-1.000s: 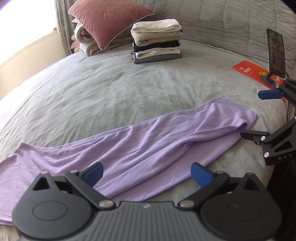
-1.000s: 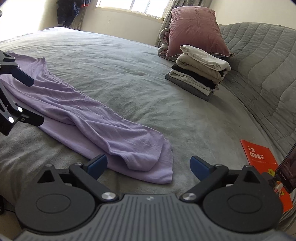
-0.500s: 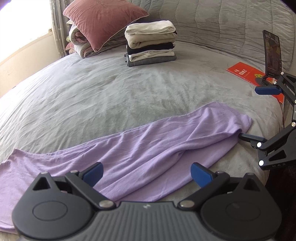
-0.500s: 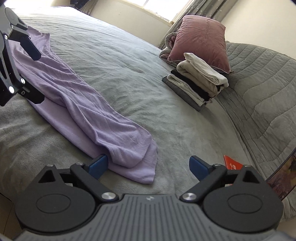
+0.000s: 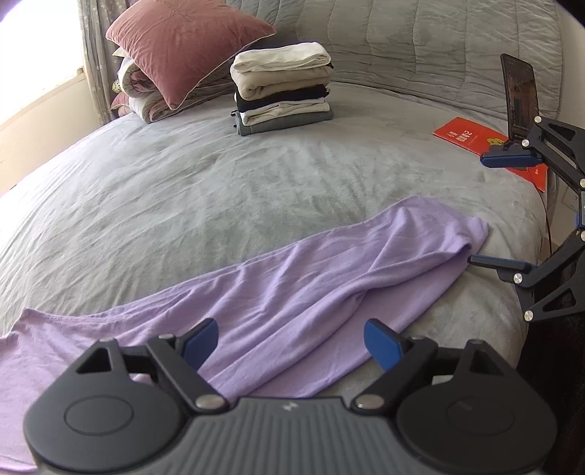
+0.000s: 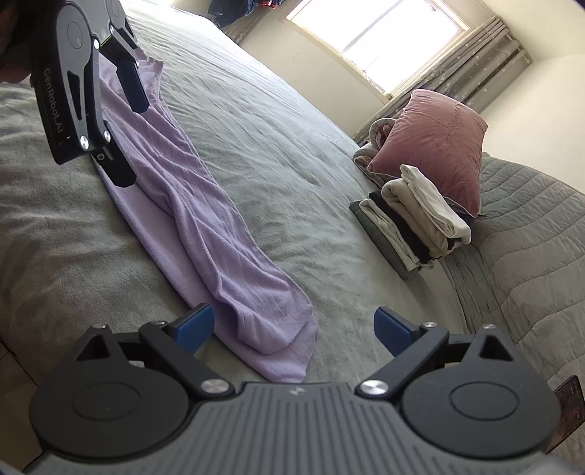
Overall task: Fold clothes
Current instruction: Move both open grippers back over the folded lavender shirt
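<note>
A lilac garment [image 5: 292, 292] lies folded lengthwise in a long strip across the front of the grey bed [image 5: 219, 190]; it also shows in the right wrist view [image 6: 204, 219]. My left gripper [image 5: 292, 338] is open, low over the strip near its left part. My right gripper [image 6: 292, 327] is open, tilted, straddling the strip's right end. In the left wrist view the right gripper [image 5: 490, 210] stands at the strip's right end, one finger by the cloth edge. In the right wrist view the left gripper [image 6: 128, 128] stands over the far end.
A stack of folded clothes [image 5: 281, 87] sits at the back of the bed beside a pink pillow [image 5: 186, 44] on rolled bedding. A red booklet [image 5: 486, 146] and a phone on a stand [image 5: 519, 95] are at the right edge. A window [image 6: 376, 25] is behind.
Both grippers have moved lower and closer to the lilac strip. The right gripper has tilted and come up to the strip's right end. The garment has not moved.
</note>
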`<state>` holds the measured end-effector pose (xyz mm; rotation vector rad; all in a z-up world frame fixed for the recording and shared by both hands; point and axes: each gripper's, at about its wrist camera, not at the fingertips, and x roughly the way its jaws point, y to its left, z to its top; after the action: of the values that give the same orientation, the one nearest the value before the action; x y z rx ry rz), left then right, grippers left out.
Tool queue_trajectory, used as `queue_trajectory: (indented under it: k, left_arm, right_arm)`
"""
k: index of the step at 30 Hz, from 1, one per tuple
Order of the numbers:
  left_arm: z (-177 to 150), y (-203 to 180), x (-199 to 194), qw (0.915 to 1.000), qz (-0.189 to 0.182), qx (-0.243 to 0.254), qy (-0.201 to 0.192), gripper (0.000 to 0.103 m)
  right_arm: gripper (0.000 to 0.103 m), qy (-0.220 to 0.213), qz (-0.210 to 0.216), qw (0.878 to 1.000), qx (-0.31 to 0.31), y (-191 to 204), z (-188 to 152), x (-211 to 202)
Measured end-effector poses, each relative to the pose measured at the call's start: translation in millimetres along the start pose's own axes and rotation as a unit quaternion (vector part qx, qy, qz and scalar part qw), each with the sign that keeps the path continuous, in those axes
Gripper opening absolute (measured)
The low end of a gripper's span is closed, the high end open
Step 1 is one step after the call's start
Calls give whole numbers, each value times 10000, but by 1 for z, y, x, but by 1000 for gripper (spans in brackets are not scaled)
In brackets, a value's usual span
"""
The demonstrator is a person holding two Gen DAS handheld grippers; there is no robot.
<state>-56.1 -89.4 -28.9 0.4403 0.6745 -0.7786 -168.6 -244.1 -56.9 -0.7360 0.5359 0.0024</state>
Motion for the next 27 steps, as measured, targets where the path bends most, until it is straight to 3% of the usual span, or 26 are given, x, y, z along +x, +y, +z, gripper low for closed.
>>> queue_trajectory:
  k: [1,5,9,11,12,20,22,27]
  left_arm:
    - [0,1,1,10000,-3,-6,4,81]
    - [0,6,5,9998,-135,-82,77,70]
    - [0,13,11,9988,-336,-316,155,66]
    - [0,18,14,9976,-448,-502,188,66]
    - [0,21,15,9968,-508,-590,194,66]
    - [4,39,15,9852,-1219,-1195,174,60]
    - [3,37,13,9833,-1383,-1170,177,53]
    - [-5,24,12,9802,-1747,-811,456,52]
  right_arm:
    - [77,-40,33,10000,-48,1,1,-1]
    - [67,-32,249,9995,-180,8,4,1]
    - [42,116,427,9987,-267,13,4,9]
    - [23,214,392,9984,-343,15,2,13]
    - [1,261,357,9983,-375,15,1,15]
    - [0,109,83,9984,-550,2,-4,8]
    - [0,98,49,9978,-659,0,-4,6]
    - [0,166,226,9951,-945,6,-12,0]
